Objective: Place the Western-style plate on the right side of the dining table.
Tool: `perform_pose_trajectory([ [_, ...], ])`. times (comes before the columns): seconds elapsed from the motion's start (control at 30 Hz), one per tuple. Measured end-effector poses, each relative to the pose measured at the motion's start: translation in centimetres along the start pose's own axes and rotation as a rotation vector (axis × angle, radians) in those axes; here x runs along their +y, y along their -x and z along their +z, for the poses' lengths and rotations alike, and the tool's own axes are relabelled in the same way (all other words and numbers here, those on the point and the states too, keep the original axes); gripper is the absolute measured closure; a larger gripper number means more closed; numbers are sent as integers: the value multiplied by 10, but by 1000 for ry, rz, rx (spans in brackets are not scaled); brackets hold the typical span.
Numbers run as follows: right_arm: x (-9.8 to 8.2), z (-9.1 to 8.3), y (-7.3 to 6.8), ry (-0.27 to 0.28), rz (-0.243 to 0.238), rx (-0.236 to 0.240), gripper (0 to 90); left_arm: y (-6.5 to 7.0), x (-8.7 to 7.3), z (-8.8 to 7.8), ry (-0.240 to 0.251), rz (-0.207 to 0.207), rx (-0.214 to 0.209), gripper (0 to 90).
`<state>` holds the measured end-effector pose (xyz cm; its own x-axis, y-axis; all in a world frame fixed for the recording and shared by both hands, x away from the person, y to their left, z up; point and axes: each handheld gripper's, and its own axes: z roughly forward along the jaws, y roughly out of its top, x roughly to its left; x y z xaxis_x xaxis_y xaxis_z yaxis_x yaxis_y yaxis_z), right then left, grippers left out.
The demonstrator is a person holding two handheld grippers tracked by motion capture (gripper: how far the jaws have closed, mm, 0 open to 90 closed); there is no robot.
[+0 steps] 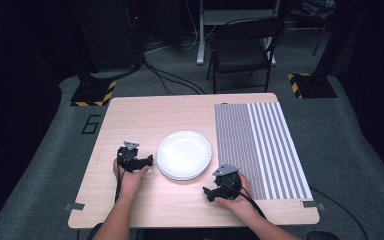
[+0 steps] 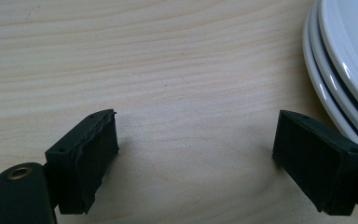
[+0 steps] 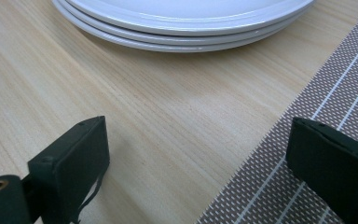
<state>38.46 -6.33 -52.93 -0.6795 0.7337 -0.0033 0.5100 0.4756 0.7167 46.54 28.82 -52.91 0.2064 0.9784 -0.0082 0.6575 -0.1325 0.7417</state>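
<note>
Tongs sit low on the wooden table point(image 1: 145, 117), one in each hand. The left gripper point(image 1: 149, 161) has its jaws spread wide apart, and there is only bare wood between them. It lies just beside the left edge of the stack of white plates point(image 1: 184, 154). In the left gripper view, its right jaw is very close to the rim of the bottom plate, but I cannot tell if they touch.

The right gripper point(image 1: 207, 193) is wide open too, and it holds nothing. It rests near the front of the table, just below the plates and a little to their right. In the right gripper view, one jaw is over the wood and the other jaw is over the edge of the striped mat point(image 1: 260, 150).

The plates are piled in three, near the middle of the table. The mat lies flat to their right. A black chair point(image 1: 242, 47) stands on the floor behind the table.
</note>
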Motion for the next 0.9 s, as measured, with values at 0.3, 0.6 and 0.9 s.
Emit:
perform_pose_trajectory([
  [0.3,0,0,0,0,0,1,51,0,0,0,3,-2,0,145],
  [0.6,0,0,0,1,2,-2,58,-4,-1,-3,22,-14,12,266],
  [0.9,-1,-5,4,41,26,-26,273,2,2,-12,5,-15,4,441],
])
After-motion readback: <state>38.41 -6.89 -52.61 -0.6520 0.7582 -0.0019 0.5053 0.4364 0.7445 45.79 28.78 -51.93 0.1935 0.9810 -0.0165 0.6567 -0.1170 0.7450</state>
